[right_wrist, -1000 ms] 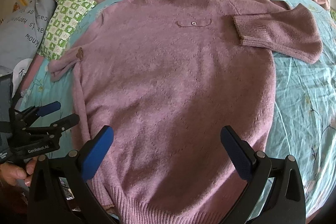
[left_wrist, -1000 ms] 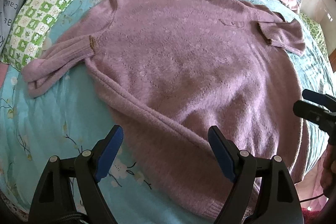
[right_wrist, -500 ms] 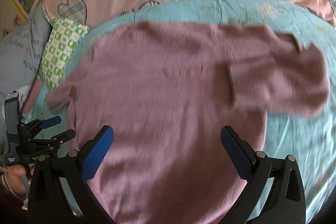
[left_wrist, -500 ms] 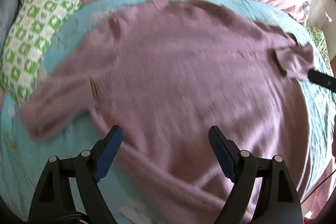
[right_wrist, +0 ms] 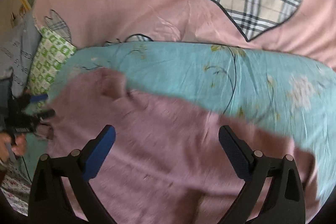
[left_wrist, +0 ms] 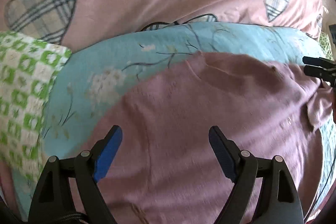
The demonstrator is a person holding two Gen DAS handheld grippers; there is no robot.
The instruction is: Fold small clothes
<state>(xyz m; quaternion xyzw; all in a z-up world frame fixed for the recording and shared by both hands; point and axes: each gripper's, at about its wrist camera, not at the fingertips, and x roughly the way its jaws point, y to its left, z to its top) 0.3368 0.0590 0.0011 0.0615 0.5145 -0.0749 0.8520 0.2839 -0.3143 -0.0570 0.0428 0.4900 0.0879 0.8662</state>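
Mauve sweater (left_wrist: 189, 129) spread flat on the turquoise floral quilt (left_wrist: 117, 68) of the bed, pink heart-patterned cover (right_wrist: 136, 3) beyond, green checked pillow (left_wrist: 23, 87) at the left; blurred throughout. Left gripper (left_wrist: 166, 152) above the knit, jaws wide, nothing between; right gripper (right_wrist: 168, 152) likewise, jaws wide and empty.

Both views now sit much farther up the mauve knitted sweater (left_wrist: 189, 129) than a second ago: its hem and lower body have dropped out of sight, and the left gripper (left_wrist: 166, 140) and right gripper (right_wrist: 167, 140) hang over its shoulders, with the pink heart-patterned quilt (right_wrist: 136, 3) filling the upper frame.
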